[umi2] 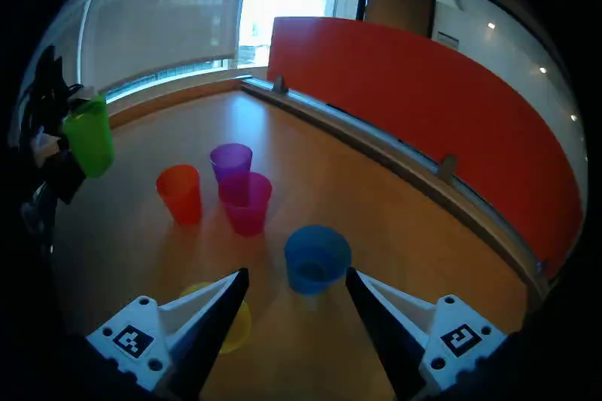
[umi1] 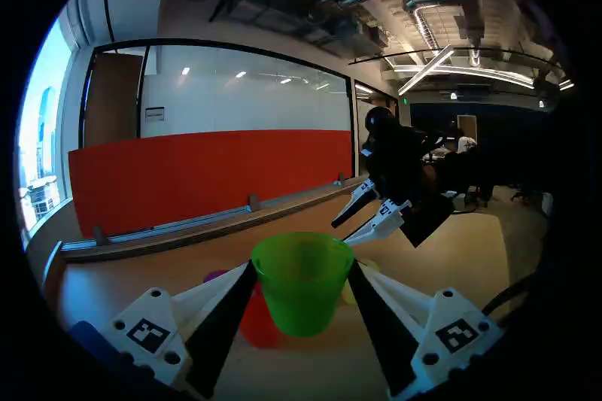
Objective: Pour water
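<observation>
The left gripper (umi1: 301,265) holds a green cup (umi1: 302,288) upright over the wooden table (umi1: 481,243), a red cup (umi1: 256,326) sits behind it, and the right gripper (umi1: 340,233) is farther off.

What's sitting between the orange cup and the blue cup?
The magenta cup stands between the orange cup and blue cup, seen in the right gripper view.

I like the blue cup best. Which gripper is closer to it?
Right. The blue cup stands just ahead of the right gripper, fingers open; the left gripper holds the green cup farther off.
</observation>
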